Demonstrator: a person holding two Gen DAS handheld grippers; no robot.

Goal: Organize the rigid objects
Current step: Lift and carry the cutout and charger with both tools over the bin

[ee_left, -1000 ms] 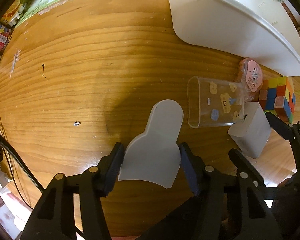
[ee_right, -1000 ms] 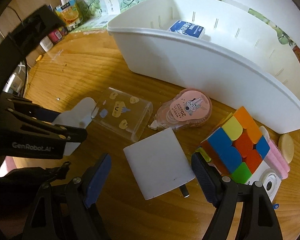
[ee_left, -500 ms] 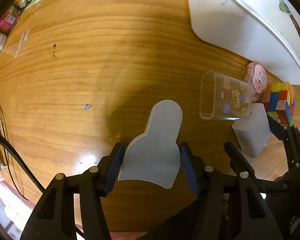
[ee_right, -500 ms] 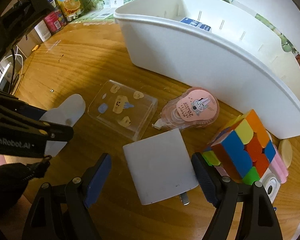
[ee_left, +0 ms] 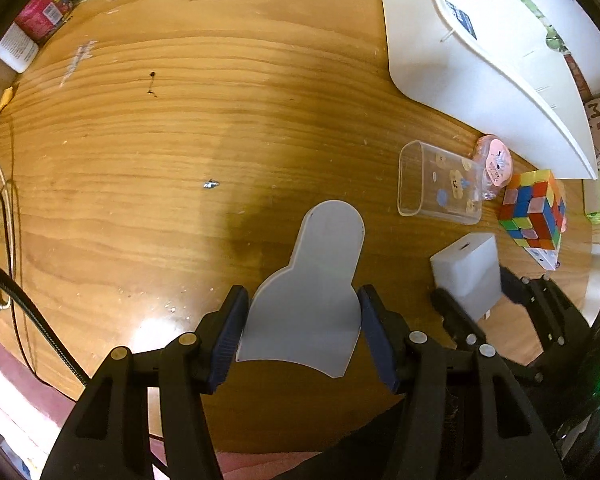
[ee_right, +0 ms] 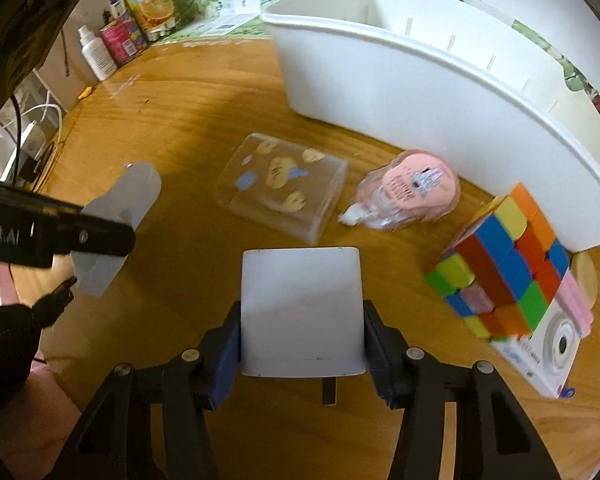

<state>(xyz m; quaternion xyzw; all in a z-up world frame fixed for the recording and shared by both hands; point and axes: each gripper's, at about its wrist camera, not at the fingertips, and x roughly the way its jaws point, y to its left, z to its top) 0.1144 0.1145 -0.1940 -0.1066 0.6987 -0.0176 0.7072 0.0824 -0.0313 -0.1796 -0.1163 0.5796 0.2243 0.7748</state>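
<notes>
My left gripper [ee_left: 300, 328] is shut on a flat white bell-shaped plastic piece [ee_left: 312, 284], held above the wooden table [ee_left: 180, 140]; the piece also shows in the right wrist view [ee_right: 116, 220]. My right gripper [ee_right: 302, 344] is shut on a white square charger block [ee_right: 300, 308], lifted off the table; it shows in the left wrist view [ee_left: 468, 272] too. A clear sticker-covered box [ee_right: 280, 188], a pink correction tape [ee_right: 412, 196] and a colour cube [ee_right: 508, 268] lie in front of the white bin [ee_right: 440, 80].
A white toy camera [ee_right: 548, 348] and pink items sit under the cube at right. Bottles, cans and cartons [ee_right: 120, 36] stand at the table's far left edge. Cables [ee_left: 0, 208] hang off the left side.
My right gripper has closed on the white charger block and lifted it. Both grippers have pulled back a little from the bin; the left still holds the white piece.
</notes>
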